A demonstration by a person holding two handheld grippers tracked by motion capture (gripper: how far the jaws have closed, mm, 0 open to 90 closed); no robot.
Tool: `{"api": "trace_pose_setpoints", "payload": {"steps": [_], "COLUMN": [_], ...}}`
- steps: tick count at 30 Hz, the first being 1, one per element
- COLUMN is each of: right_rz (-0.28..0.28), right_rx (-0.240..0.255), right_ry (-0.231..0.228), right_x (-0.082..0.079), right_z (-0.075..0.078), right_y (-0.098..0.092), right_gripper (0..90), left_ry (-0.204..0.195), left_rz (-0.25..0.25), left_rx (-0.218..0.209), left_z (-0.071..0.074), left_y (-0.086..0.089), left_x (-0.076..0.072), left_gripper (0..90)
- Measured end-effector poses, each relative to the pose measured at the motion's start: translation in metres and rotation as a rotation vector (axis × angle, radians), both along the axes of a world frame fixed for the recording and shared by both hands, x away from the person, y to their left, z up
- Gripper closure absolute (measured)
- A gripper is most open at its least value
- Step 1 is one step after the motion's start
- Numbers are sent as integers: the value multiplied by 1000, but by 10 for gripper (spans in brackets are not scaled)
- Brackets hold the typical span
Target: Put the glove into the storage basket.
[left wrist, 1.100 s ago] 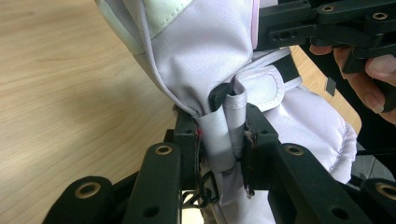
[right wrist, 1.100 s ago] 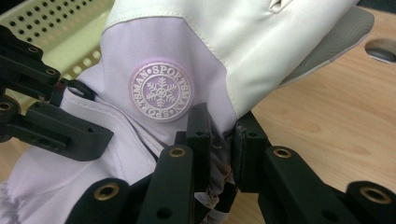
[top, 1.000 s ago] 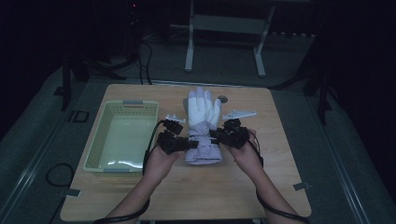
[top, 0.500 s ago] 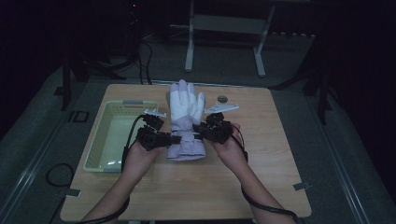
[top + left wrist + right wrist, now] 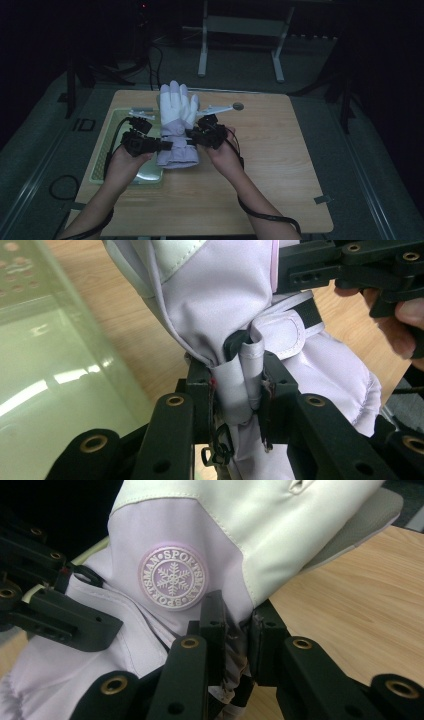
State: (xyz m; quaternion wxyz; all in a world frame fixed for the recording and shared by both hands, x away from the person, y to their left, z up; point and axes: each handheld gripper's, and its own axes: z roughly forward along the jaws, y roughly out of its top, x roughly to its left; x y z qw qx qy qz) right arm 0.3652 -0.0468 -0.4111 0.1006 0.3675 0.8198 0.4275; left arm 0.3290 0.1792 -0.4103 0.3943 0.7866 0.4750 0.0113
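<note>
A lilac and white winter glove [image 5: 176, 125] hangs between my two grippers above the wooden table [image 5: 280, 165], fingers pointing away from me. My left gripper [image 5: 159, 145] is shut on the glove's wrist strap and fabric [image 5: 245, 385] at its left side. My right gripper [image 5: 192, 134] is shut on a fold of the glove [image 5: 235, 630] at its right side, just below a round snowflake badge [image 5: 172, 578]. The glove's left edge reaches over the green tray [image 5: 102, 150].
The pale green tray [image 5: 45, 365] lies at the table's left, under my left hand. A small dark round thing [image 5: 238, 106] sits near the table's far edge. Metal stand legs [image 5: 240, 45] rise from the dark floor behind.
Both grippers have carried the glove to the left and slightly up, from the table's middle to the tray's edge. Both stay shut on it.
</note>
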Motion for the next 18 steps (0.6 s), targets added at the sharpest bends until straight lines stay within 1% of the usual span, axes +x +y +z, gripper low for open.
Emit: {"api": "trace_pose_setpoints", "payload": {"steps": [1, 2, 3, 4, 6, 7, 8, 9, 10, 11, 12, 13, 14, 15, 16, 17, 18], "right_rz": [-1, 1, 1, 3, 8, 8, 16, 16, 25, 29, 36, 42, 46, 46, 54, 54, 57], "right_rx": [8, 7, 7, 12, 14, 14, 10, 10, 7, 9, 9, 11, 12, 12, 5, 5, 4], "right_ry": [2, -1, -1, 3, 10, 10, 15, 15, 17, 21, 24, 24, 26, 26, 26, 26, 25], "right_x": [0, 0, 0, 0, 0, 0, 1, 1, 2, 2, 2, 2, 2, 2, 2, 2, 2], "right_z": [-1, -1, -1, -3, -4, -4, -5, -5, -6, -6, -6, -6, -7, -7, -9, -9, -9], "right_y": [3, 7, 7, 16, 23, 23, 33, 33, 44, 49, 55, 61, 67, 67, 81, 81, 86], "right_gripper": [793, 793, 793, 793, 793, 793, 793, 793, 793, 793, 793, 793, 793, 793, 793, 793, 793], "left_ry": [0, 0, 0, 8, 15, 15, 21, 22, 26, 26, 33, 33, 38, 38, 40, 43, 47], "left_rz": [0, 0, 0, -2, 2, 2, 5, 8, 15, 15, 24, 24, 31, 31, 35, 39, 41], "left_rx": [0, 12, 12, 18, 14, 14, 14, 16, 20, 20, 18, 18, 24, 24, 32, 34, 39], "left_z": [0, 0, 0, 0, -1, -1, -1, -2, -1, -1, -1, -1, -1, -1, -2, -2, -3], "left_y": [0, 7, 7, 15, 23, 23, 29, 34, 45, 45, 57, 57, 68, 68, 75, 80, 86], "left_x": [0, -1, -1, 0, 0, 0, 0, -1, -2, -2, -4, -4, -6, -6, -6, -7, -7], "left_gripper": [723, 723, 723, 724, 724, 723, 723, 723, 724, 724, 724, 724, 724, 724, 723, 723, 724]}}
